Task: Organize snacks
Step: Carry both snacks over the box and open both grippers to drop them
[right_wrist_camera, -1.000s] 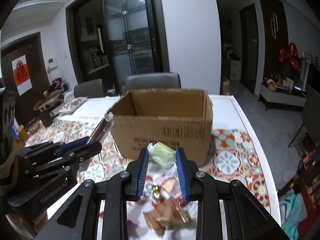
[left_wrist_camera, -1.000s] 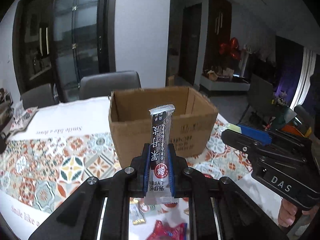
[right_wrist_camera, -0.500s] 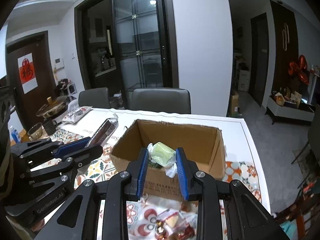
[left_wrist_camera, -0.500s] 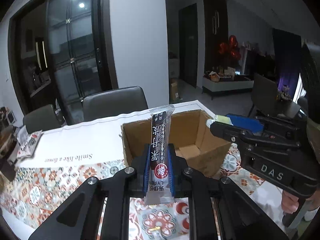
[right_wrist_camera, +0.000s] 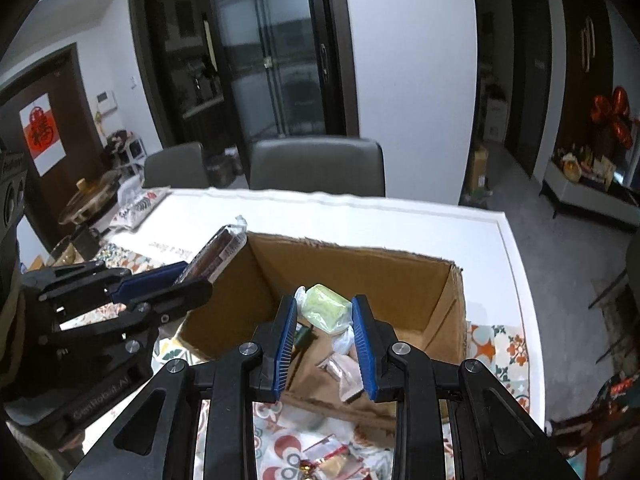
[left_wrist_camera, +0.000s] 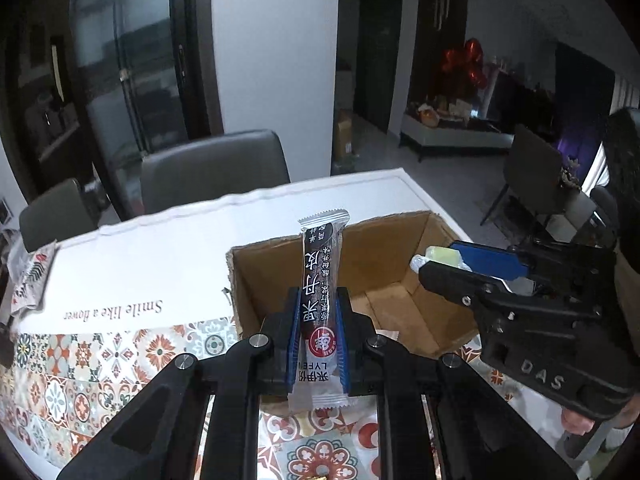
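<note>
A dark snack bar (left_wrist_camera: 319, 288) is gripped upright in the left claw (left_wrist_camera: 318, 320), held over the near left wall of the open box (left_wrist_camera: 416, 320). A green wrapped sweet (right_wrist_camera: 324, 308) is clamped in the right claw (right_wrist_camera: 324, 320) above the box interior, where several wrappers (right_wrist_camera: 344, 372) are seen. The box is set on the patterned counter (left_wrist_camera: 100, 360). More snacks (right_wrist_camera: 328, 460) are seen before the box.

Beyond the claw, grey chairs (right_wrist_camera: 318, 166) stand against a white wall (right_wrist_camera: 412, 76), dark glass doors (right_wrist_camera: 276, 52) left, red balloons (left_wrist_camera: 464, 62) far right.
</note>
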`<move>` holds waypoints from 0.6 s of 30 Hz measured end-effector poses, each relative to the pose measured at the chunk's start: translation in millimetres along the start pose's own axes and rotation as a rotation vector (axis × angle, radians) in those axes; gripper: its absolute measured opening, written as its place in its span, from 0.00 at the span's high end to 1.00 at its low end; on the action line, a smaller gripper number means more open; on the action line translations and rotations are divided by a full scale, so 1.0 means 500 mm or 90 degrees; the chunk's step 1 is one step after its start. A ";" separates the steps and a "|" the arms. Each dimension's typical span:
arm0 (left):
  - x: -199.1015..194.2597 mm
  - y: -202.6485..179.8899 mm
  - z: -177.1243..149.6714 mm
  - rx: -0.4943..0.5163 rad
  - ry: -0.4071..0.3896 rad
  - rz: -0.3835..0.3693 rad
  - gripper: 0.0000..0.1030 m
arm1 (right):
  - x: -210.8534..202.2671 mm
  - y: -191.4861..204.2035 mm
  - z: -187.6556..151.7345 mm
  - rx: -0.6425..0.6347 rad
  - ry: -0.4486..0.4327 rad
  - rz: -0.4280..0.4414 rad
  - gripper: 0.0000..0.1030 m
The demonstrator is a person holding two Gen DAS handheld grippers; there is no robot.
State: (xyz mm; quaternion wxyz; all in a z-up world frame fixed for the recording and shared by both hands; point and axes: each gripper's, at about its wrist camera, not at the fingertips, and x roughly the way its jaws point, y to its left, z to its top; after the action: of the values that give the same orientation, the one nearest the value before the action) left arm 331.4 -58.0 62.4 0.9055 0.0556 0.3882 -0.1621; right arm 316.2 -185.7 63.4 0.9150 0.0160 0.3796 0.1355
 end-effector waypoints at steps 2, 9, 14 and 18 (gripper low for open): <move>0.023 0.003 0.002 -0.006 0.020 0.001 0.84 | 0.012 -0.002 0.002 -0.006 0.008 -0.009 0.71; 0.037 -0.004 -0.002 0.009 0.019 0.056 0.65 | 0.043 -0.020 -0.001 0.006 0.043 -0.010 0.62; 0.000 -0.004 -0.019 0.007 -0.008 0.094 0.48 | 0.032 -0.031 -0.019 0.017 0.052 -0.018 0.56; -0.040 -0.011 -0.045 0.008 -0.022 0.121 0.45 | 0.003 -0.017 -0.039 0.008 0.046 -0.009 0.54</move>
State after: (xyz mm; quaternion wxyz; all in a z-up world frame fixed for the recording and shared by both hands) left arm 301.5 -53.0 61.3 0.9231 0.0952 0.3642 -0.0789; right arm 305.6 -195.1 47.1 0.9016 0.0137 0.4132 0.1269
